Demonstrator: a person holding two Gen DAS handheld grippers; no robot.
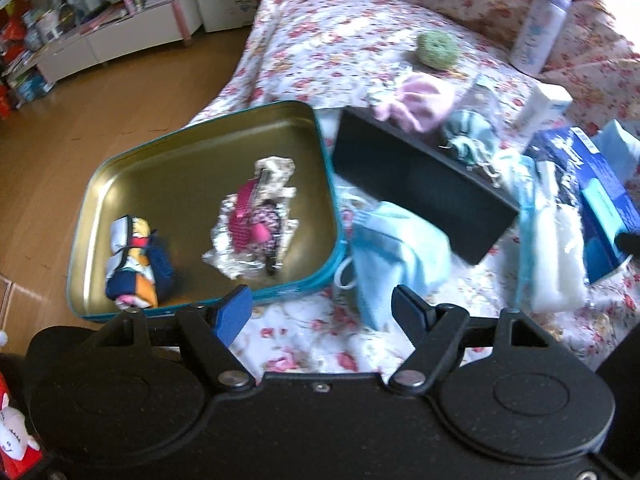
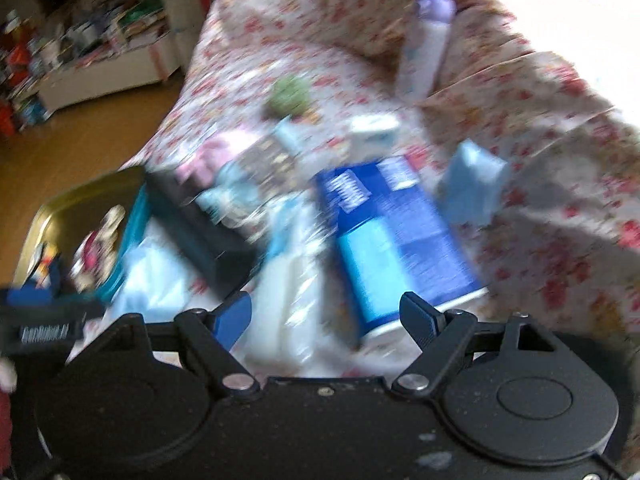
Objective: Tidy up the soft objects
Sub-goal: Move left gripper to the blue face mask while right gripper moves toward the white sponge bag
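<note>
Left gripper (image 1: 322, 308): jaws are standing wide with nothing between them, hovering over the floral bedspread (image 1: 320, 40) just near of the tin.
Right gripper (image 2: 326, 314): jaws are gaping wide and empty too, hanging above a white plastic-wrapped pack (image 2: 288, 280); this view is smearing badly.
Target relation: a light blue cloth (image 1: 394, 248) is lying just beyond and slightly right of the left gripper's fingers, so the left hand is sitting nearer; its long axis is running near-to-far.
Destination: an open teal tin (image 1: 132, 160) is sitting to the left, touching or almost touching the cloth, already holding a rolled patterned cloth (image 1: 134, 268) and a pink-and-white bundle (image 1: 256, 224).
Edges: a black box (image 1: 420, 192) is crowding the cloth's far right side; the tin wall is rising on its left.
Open room: bare bedspread is lying near of the cloth, likely giving the cleanest approach.
</note>
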